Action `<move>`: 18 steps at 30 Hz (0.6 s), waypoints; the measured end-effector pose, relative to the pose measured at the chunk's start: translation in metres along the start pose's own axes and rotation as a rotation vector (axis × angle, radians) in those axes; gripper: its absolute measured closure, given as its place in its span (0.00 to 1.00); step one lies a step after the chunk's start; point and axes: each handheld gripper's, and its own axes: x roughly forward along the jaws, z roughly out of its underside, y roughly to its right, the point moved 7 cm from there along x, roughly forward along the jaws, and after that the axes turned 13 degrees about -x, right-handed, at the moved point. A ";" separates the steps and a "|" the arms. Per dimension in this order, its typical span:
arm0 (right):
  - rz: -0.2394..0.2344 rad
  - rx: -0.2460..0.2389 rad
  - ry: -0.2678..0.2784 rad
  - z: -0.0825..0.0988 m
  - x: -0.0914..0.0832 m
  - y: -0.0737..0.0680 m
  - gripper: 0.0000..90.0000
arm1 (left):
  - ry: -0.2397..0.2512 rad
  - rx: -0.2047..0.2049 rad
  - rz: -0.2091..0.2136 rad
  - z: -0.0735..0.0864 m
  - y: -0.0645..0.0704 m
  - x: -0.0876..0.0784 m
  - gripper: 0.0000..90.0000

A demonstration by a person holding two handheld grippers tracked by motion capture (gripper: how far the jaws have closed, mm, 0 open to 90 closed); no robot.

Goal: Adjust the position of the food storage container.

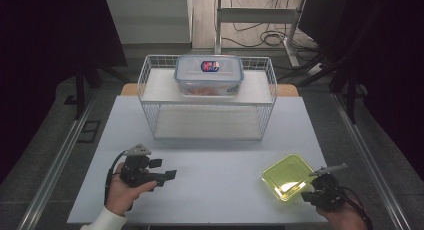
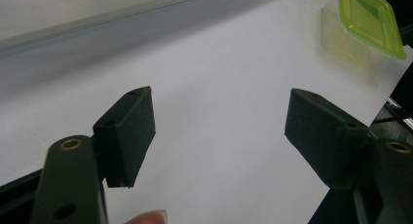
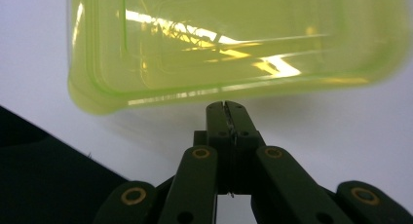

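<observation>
- The right claw (image 1: pixel 306 188) has its jaws pressed fully together with nothing between them; in the right gripper view their tips sit just beside the near rim of the yellow-green container (image 3: pixel 234 44), close to it, though contact cannot be told.
- The yellow-green container (image 1: pixel 288 176) rests on the white counter (image 1: pixel 220 170) near its front right corner, right in front of the right hand. Its position so close to that claw suggests it is the thing being worked on.
- Closed jaws at the rim look better suited to nudging or sliding the container than to gripping it; a grasp would first call for the jaws to spread.
- The left claw (image 1: pixel 165 176) stands wide and empty, held low over the bare counter at the front left, well apart from the container, which shows far off in the left gripper view (image 2: pixel 363 27). It looks to be waiting.
- Farther back stands a white wire rack (image 1: pixel 207 97) with a clear lidded box (image 1: pixel 209 75) on its upper shelf; the lower shelf looks bare.
- The stretch of counter between container and rack is open, so nothing blocks a path there. The rack's wire front edge would be the obstacle if the container is bound for a shelf.
</observation>
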 end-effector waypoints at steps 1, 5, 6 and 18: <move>0.006 0.009 0.010 0.000 -0.005 0.003 0.99 | 0.000 0.001 -0.001 0.000 0.000 0.000 0.29; 0.069 0.052 0.073 -0.001 -0.024 0.026 0.99 | -0.004 -0.001 -0.003 0.000 0.000 0.002 0.29; 0.082 0.058 0.083 -0.002 -0.026 0.032 0.99 | -0.004 -0.001 -0.003 0.000 0.000 0.002 0.29; 0.217 0.095 0.129 -0.020 -0.007 0.087 0.99 | -0.006 -0.007 -0.007 0.001 -0.002 0.003 0.29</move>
